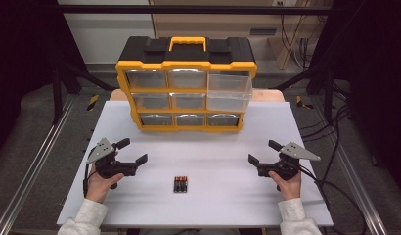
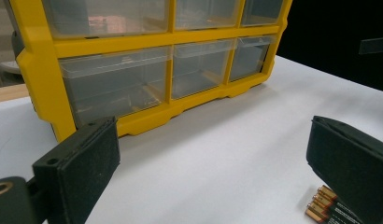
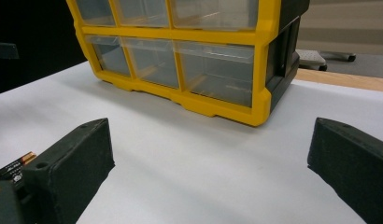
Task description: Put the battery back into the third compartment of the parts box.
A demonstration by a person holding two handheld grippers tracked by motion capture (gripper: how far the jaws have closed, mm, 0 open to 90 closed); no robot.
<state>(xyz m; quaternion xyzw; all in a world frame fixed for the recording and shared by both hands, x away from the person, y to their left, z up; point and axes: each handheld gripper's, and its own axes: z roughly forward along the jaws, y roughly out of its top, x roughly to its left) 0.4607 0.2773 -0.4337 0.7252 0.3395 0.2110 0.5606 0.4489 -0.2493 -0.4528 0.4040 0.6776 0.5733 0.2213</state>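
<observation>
Sleeves, pale, two, entering over the near edge of the counter [image 1: 213,161]; each hand grips one claw.

Left claw [image 1: 130,151]: held above the counter near its left edge, jaws spread wide with nothing between them; grey three-cornered plate on top; black cable trailing from its rear; in the left gripper view the two black padded jaws stand far apart [image 2: 213,168].

Right claw [image 1: 263,152]: held near the right edge of the counter, jaws likewise spread and empty; grey plate on top; cable running off toward the right edge; jaws well apart in the right gripper view [image 3: 210,163].

Batteries [image 1: 180,184]: small pack of black cells with copper-coloured ends, lying side by side on the counter near the middle of its near edge, between the two claws and apart from both; ends visible by the right-hand jaw in the left gripper view [image 2: 320,205].

Drawer cabinet [image 1: 186,63]: yellow frame, black top, yellow carry handle; three rows of three clear drawers; standing at the far edge of the counter, centred; top right drawer [image 1: 230,87] pulled out, the rest closed.

Counter: white, flat.
</observation>
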